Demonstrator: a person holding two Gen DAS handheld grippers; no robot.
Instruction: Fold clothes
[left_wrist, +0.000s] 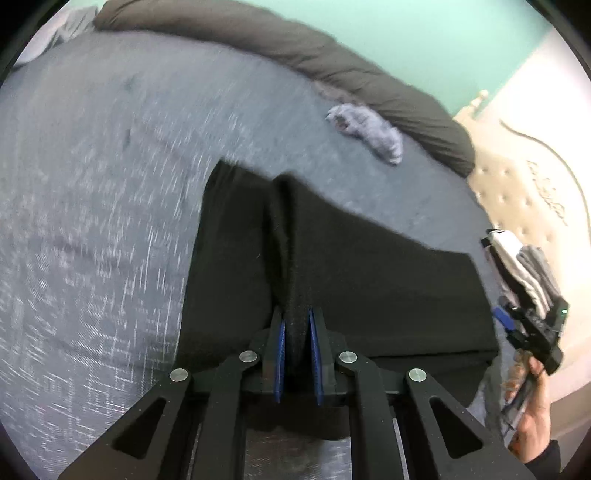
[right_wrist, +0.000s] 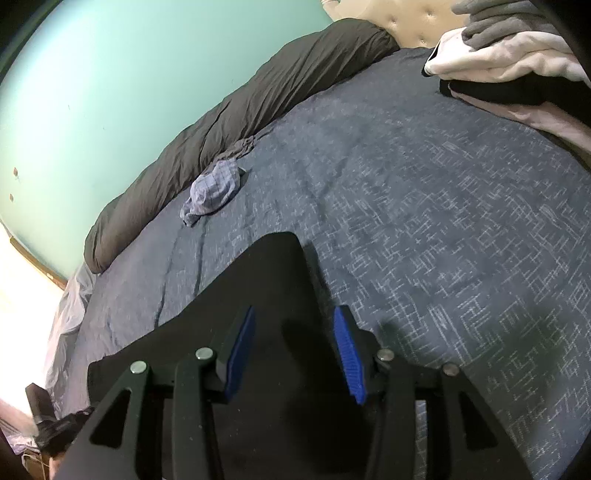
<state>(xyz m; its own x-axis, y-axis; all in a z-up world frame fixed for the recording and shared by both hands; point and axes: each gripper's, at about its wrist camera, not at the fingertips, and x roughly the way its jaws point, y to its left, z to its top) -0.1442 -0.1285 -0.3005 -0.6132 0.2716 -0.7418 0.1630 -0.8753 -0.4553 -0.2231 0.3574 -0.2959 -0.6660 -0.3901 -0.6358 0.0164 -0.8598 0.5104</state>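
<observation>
Garment: black garment lies flat on the bed, one ridge pinched up.
Room: bare blue cover beyond its edges.
Left tongs: clamped on the ridge, angled down.
Right tongs: parted over the garment's corner, pads clear.

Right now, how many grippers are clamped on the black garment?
1: the left gripper pinches a ridge of the black garment. The right gripper hovers open above it.
</observation>
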